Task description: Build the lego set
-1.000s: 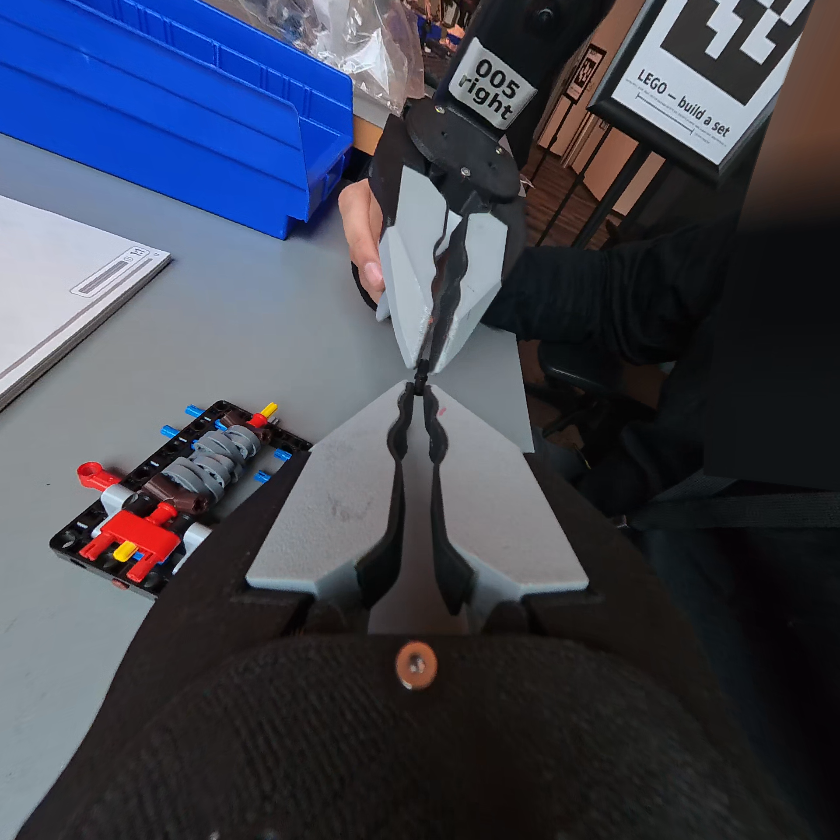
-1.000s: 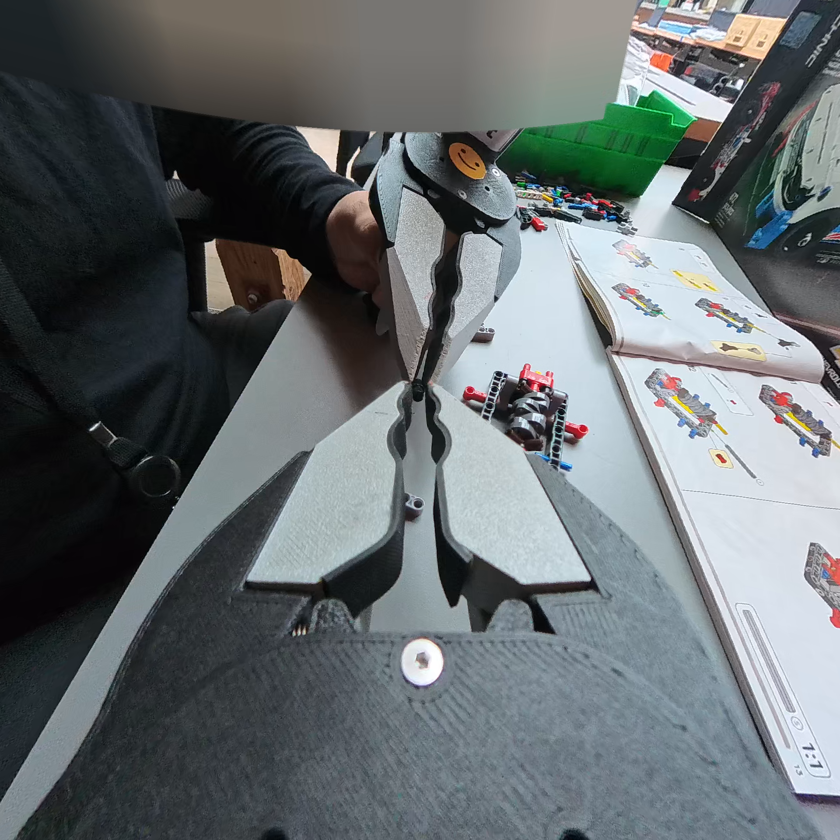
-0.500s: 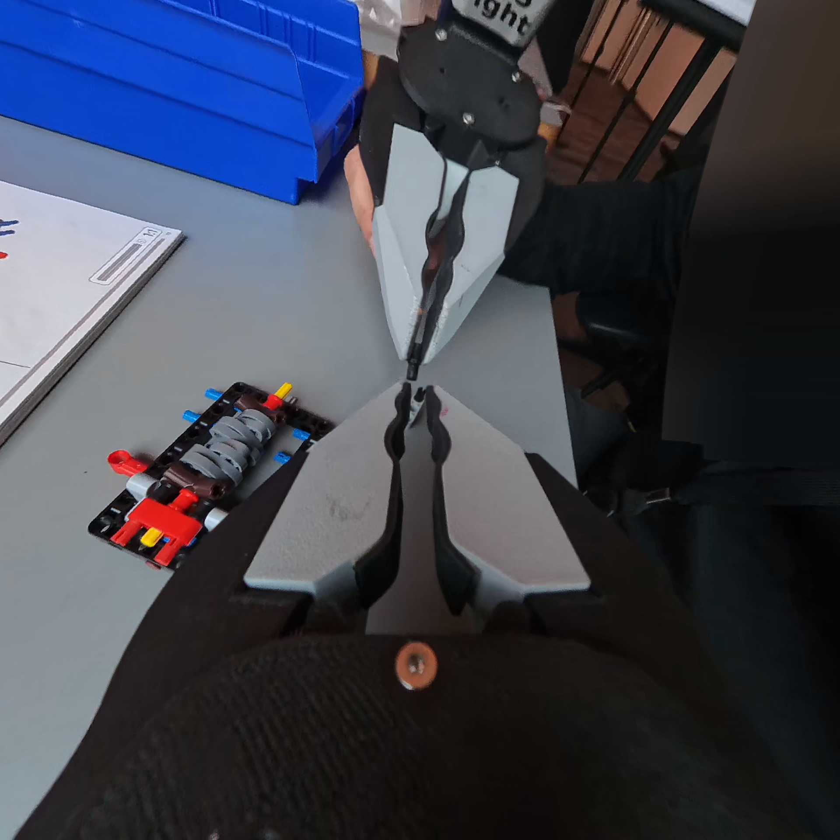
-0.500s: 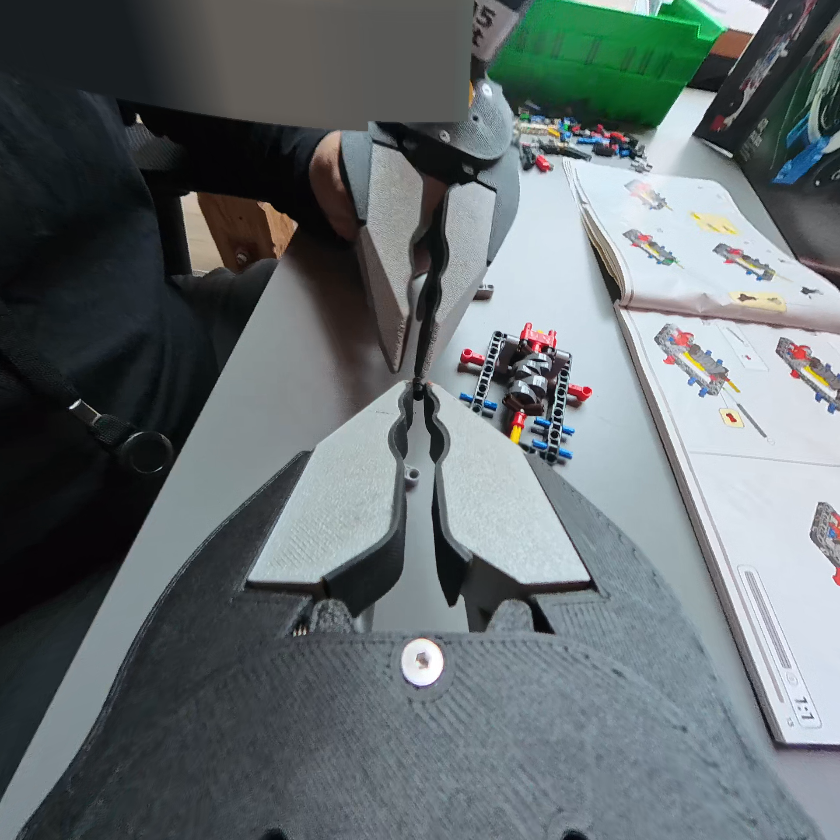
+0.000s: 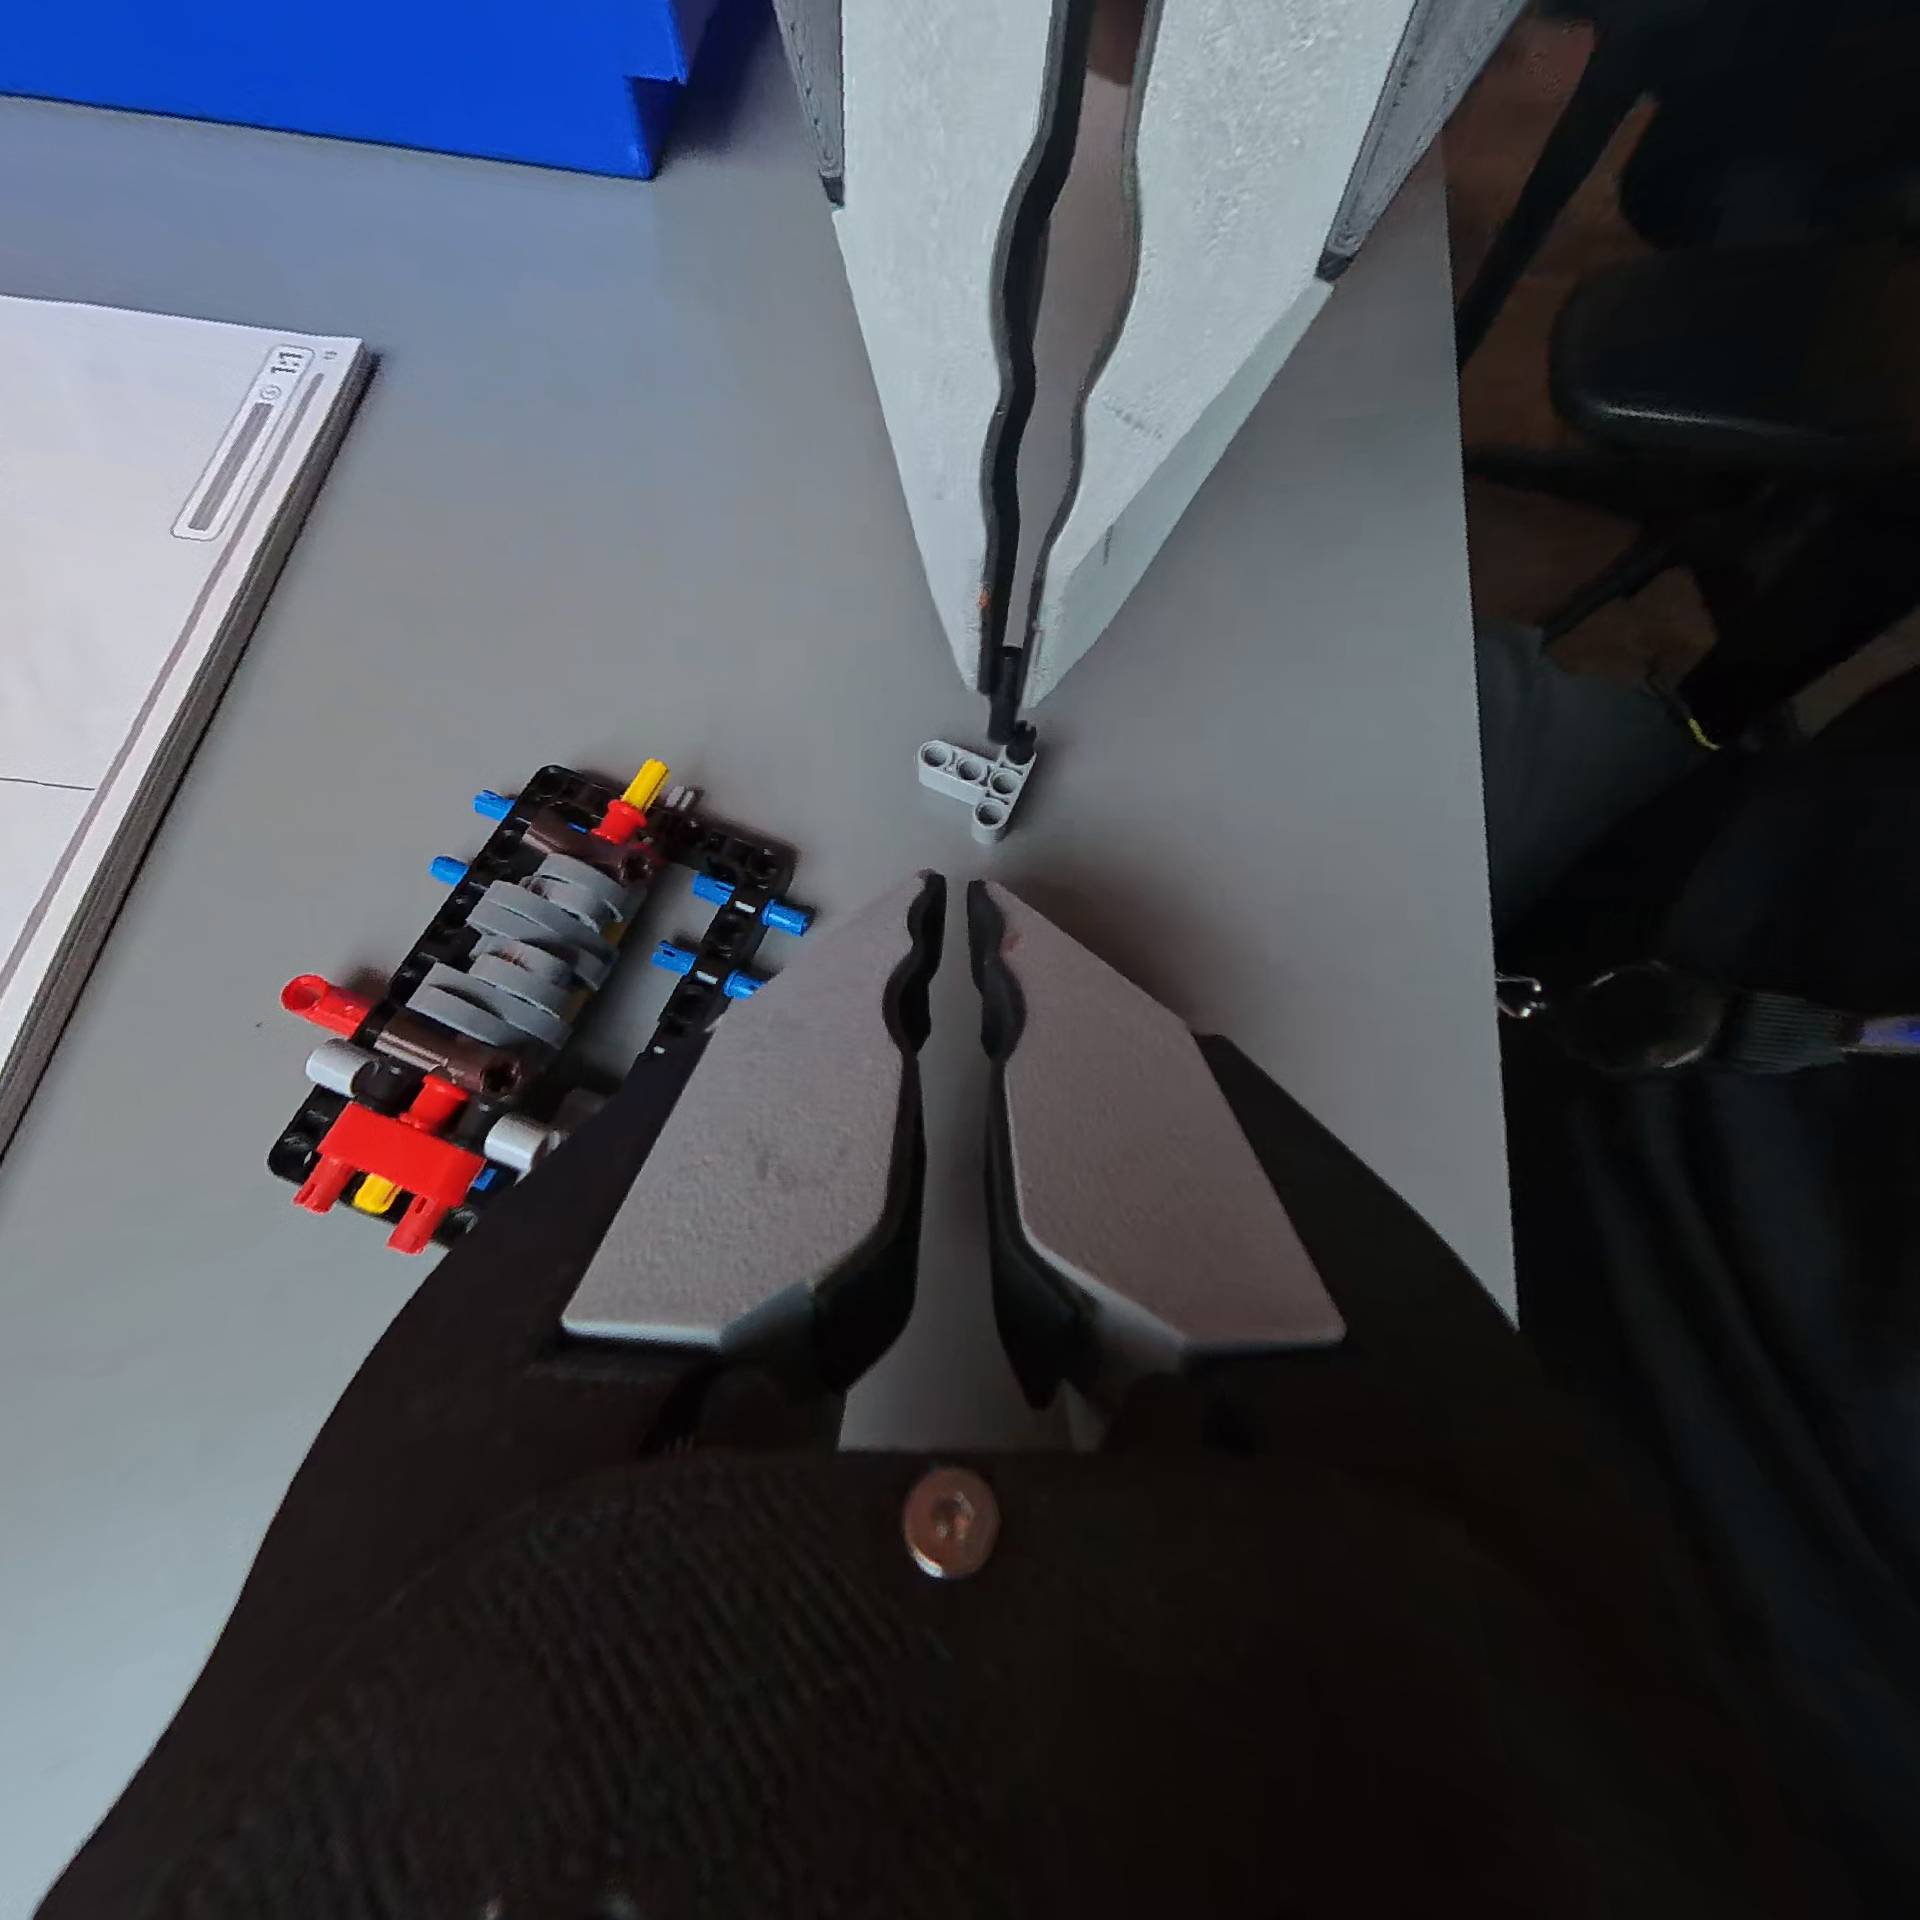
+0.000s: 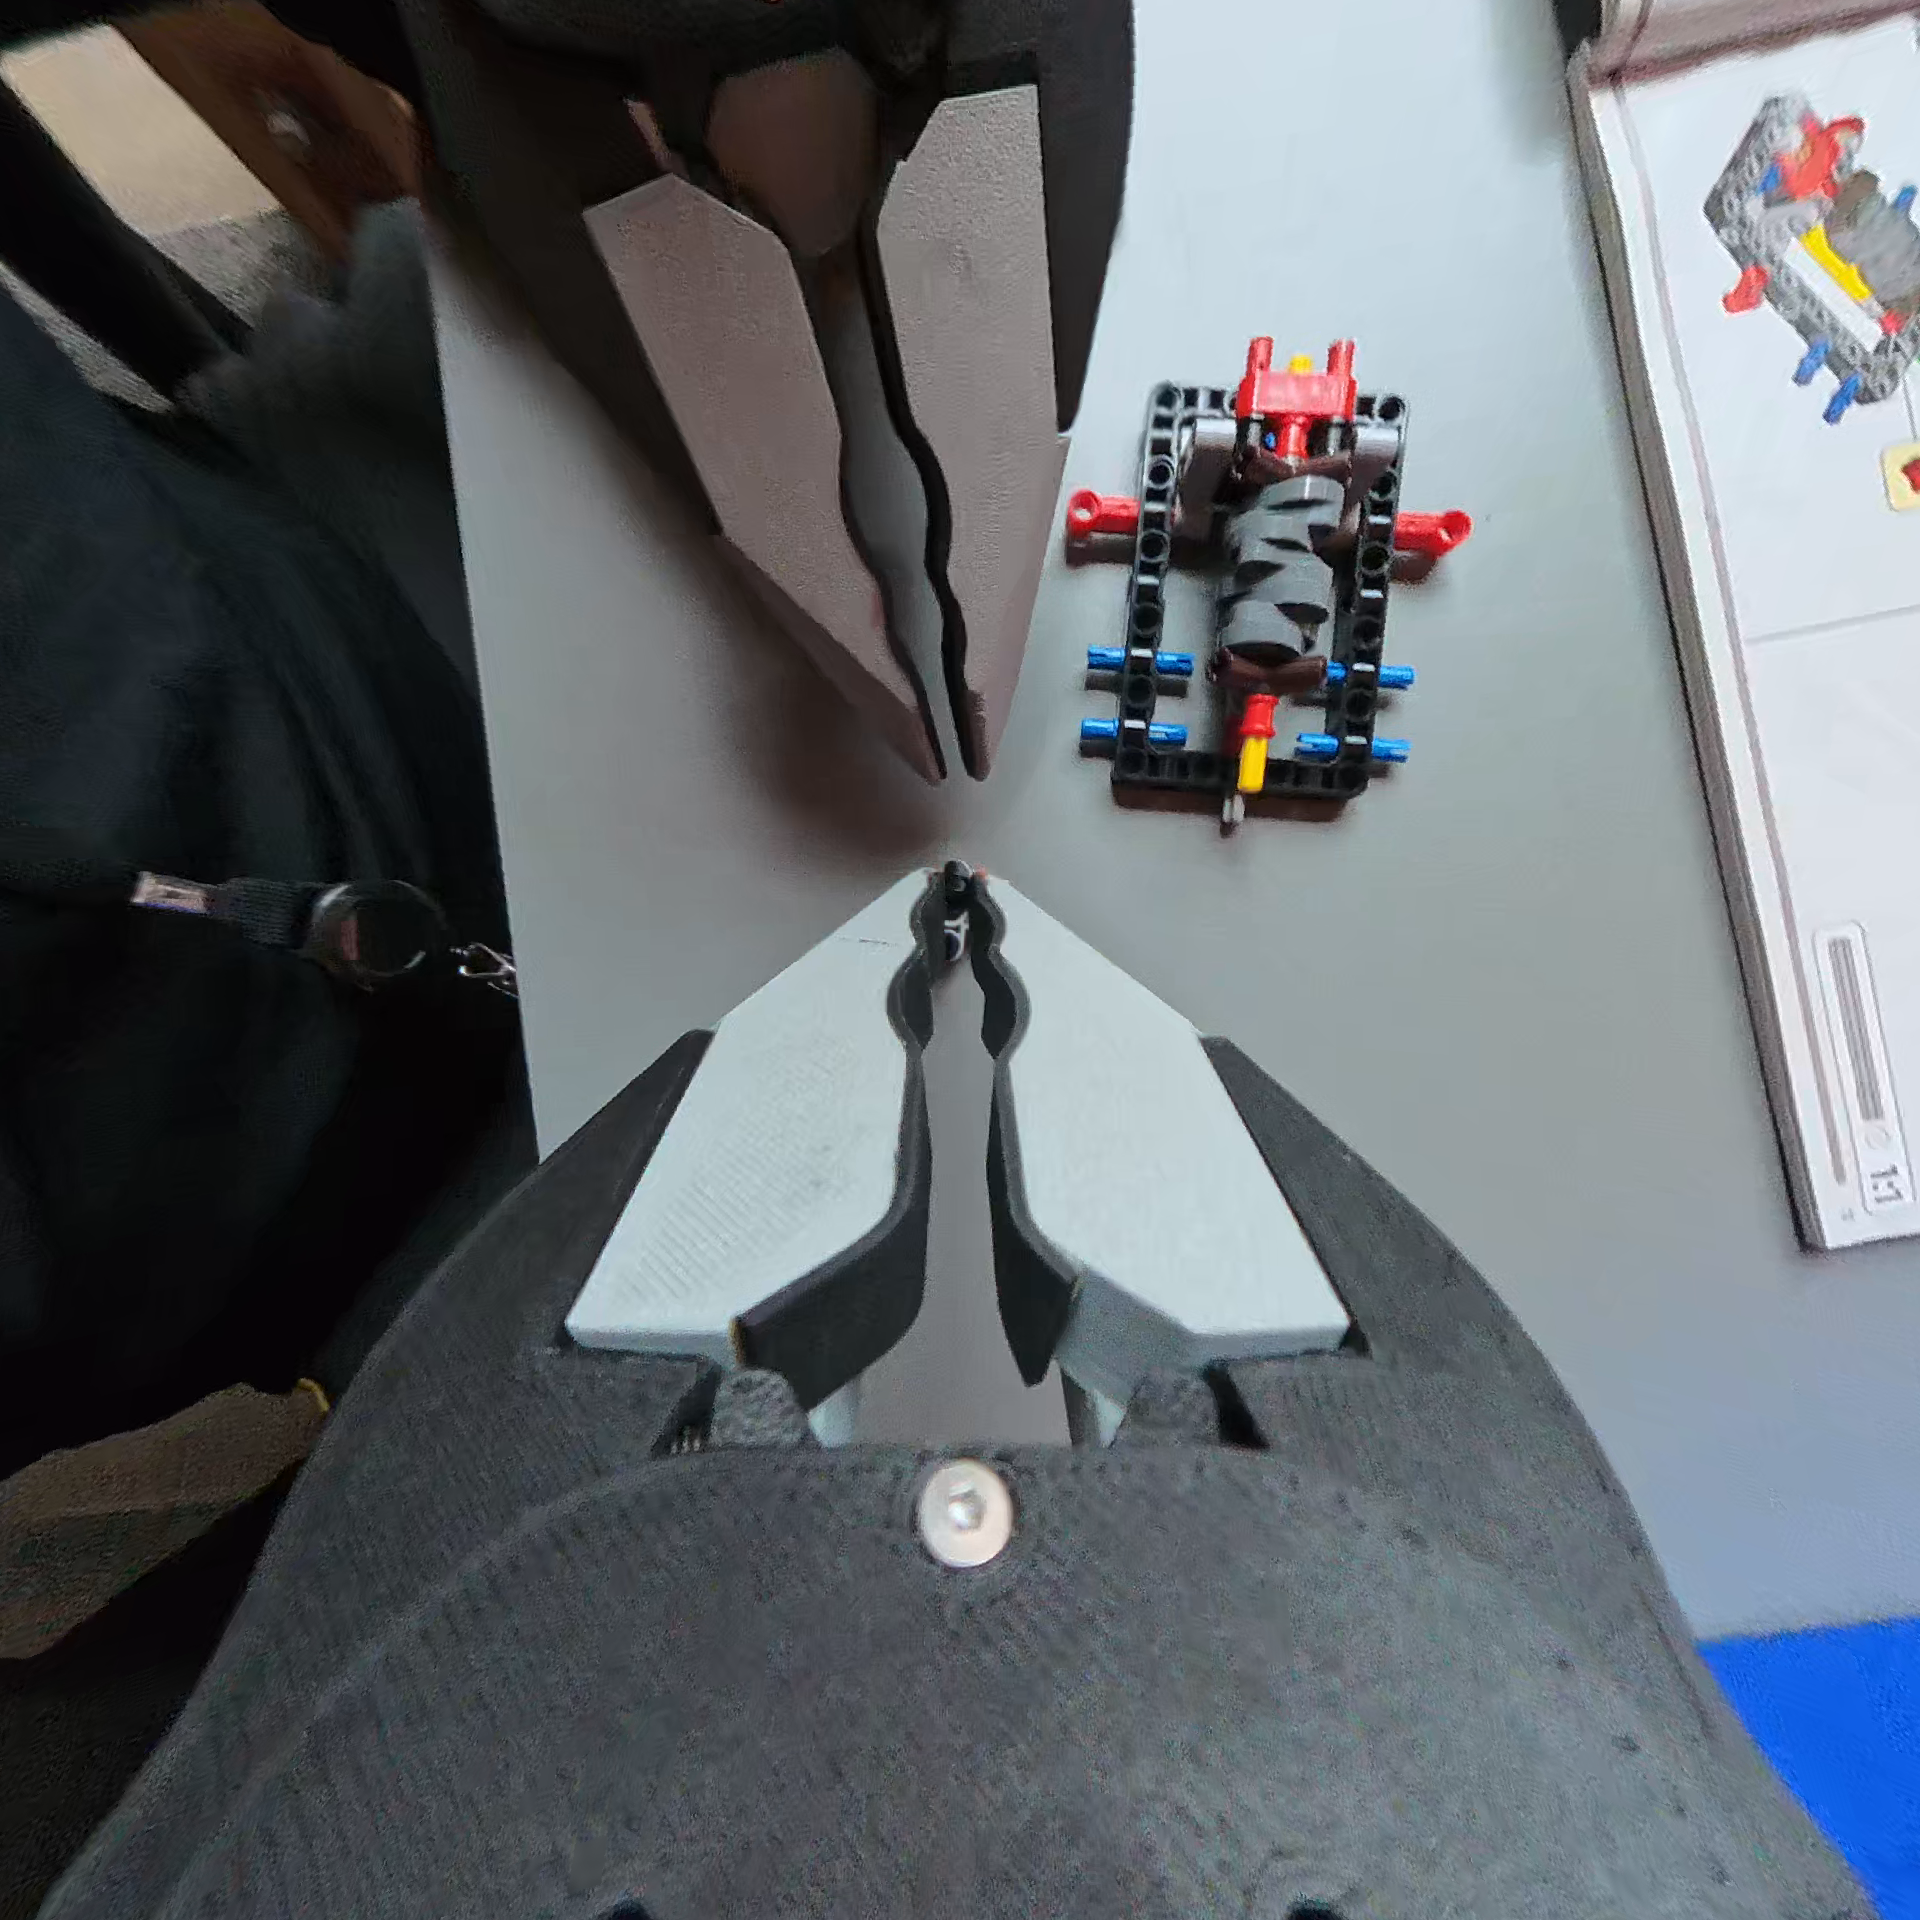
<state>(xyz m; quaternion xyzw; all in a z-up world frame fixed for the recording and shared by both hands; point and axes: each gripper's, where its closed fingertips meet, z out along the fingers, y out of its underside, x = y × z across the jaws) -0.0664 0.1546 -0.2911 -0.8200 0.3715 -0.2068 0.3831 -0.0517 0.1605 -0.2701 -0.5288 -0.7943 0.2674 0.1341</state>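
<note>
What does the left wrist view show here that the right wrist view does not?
Only the left wrist view shows the light grey angled beam lying on the table, with the black pin in the right gripper at its corner hole. Only the right wrist view shows the open booklet's printed build pictures. Both show the black-framed assembly, the grey table, the blue bin and the empty left gripper.

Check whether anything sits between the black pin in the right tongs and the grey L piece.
Nothing visible does. The right tongs hold the black pin directly over the grey L piece, its tip at a corner hole. The left tongs wait short of it.
</note>
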